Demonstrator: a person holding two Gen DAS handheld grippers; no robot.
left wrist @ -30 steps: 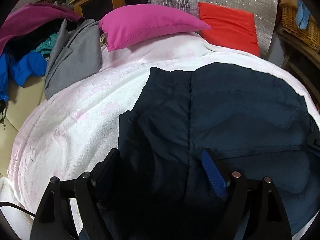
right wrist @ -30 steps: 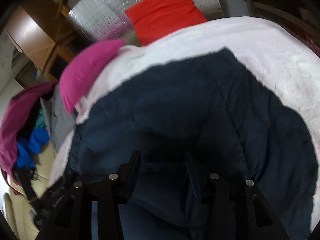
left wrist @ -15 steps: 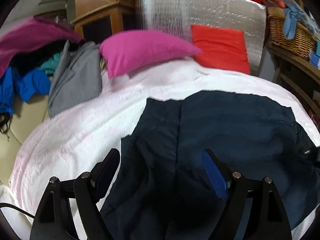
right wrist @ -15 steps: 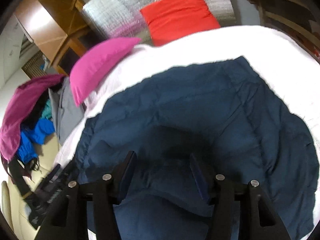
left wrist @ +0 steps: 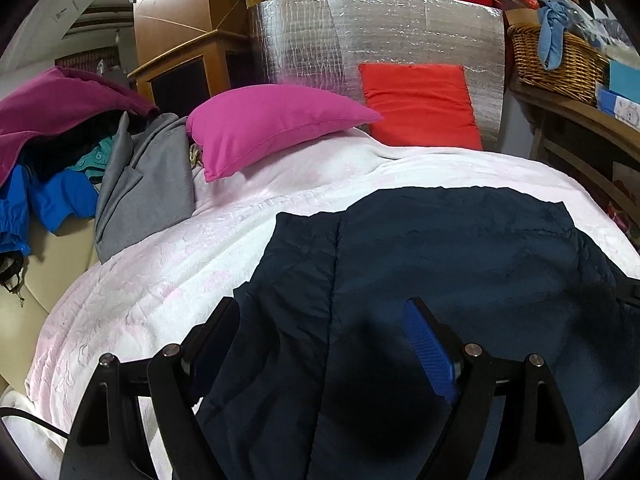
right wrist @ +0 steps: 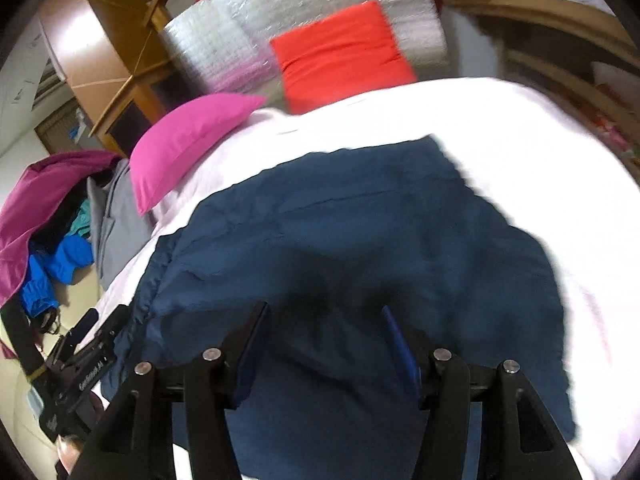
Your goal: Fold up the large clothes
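White bed cover [left wrist: 168, 280] under everything. Heaped clothes [left wrist: 60, 168] and pink pillow [left wrist: 272, 124] far left, clear of the work. Navy garment [left wrist: 460, 256] spread flat directly ahead of both, long side across the bed. Left tongs [left wrist: 320, 336] apart, empty; right tongs [right wrist: 324, 340] opening, seemingly just above the cloth.

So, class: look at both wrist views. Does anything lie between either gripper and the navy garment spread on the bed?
Nothing visible does. The left gripper and right gripper both hang open just above the navy garment, the right one's jaws opening. The pink pillow and grey jacket lie off beyond it.
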